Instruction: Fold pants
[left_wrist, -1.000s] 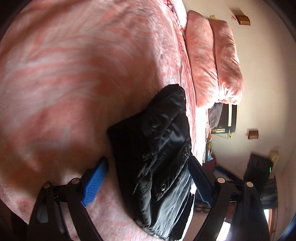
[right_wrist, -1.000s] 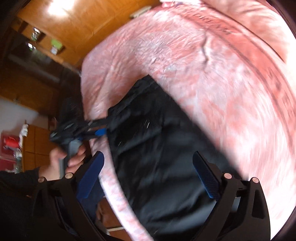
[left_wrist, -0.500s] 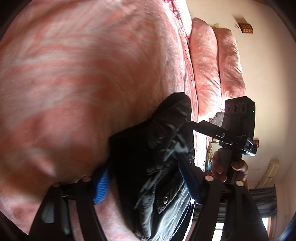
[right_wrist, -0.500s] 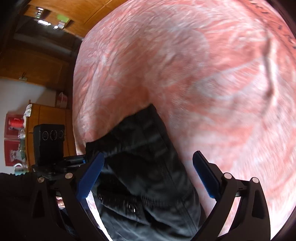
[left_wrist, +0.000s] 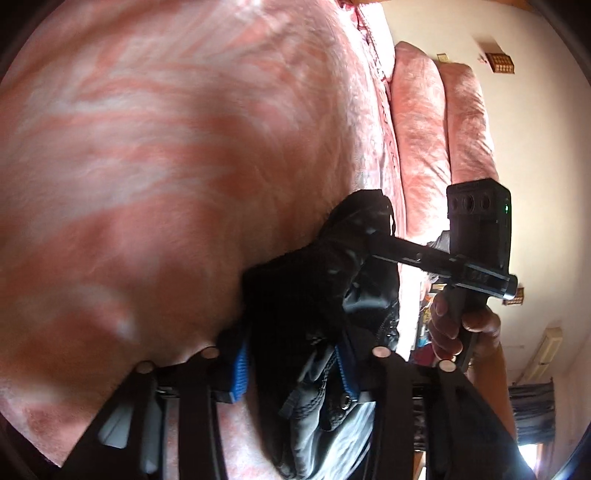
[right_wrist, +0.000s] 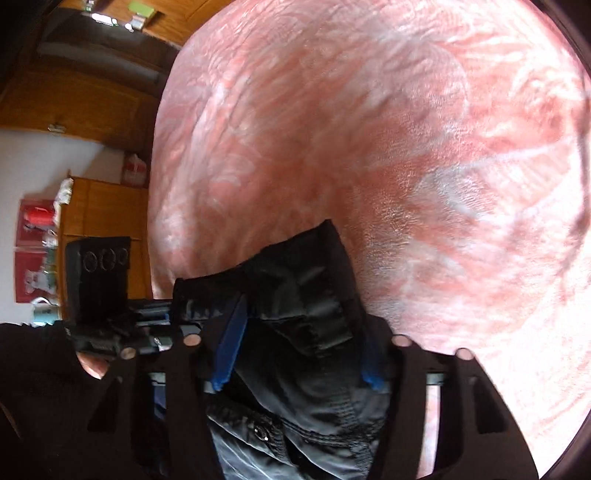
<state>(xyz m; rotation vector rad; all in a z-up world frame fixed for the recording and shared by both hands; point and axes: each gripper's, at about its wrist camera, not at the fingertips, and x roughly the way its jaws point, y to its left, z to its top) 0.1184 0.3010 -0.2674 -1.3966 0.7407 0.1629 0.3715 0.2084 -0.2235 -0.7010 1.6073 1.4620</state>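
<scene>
Pants (left_wrist: 325, 295) — black, already bunched into a thick folded bundle — lie on the pink patterned bedspread (left_wrist: 155, 155), sitting lower centre in both of my wrist views. In the left wrist view my left gripper (left_wrist: 291, 373) has its blue pads (left_wrist: 241, 373) on either side of the near end of the bundle; its jaws have just been closing, and the cloth now fills the gap between them, so I read it as clamped on the fabric. A snap button and a stitched waistband or pocket edge show just right of centre at the bottom of that frame.

From the right wrist view, my right gripper (right_wrist: 299, 354) straddles another part of the same bundle, its jaws also just closing; the blue pads (right_wrist: 231, 343) press into the folds on the left and right, so it too grips the pants. A second snap shows at lower centre there.

Each camera catches the other tool: the right one enters from the right of the left view, its black fingers reaching the cloth, with my hand (left_wrist: 461, 325) wrapped round the handle. Two pink pillows (left_wrist: 439, 147) stand at upper right of the left view; wooden cabinets (right_wrist: 99, 206) fill the left edge of the right view.
</scene>
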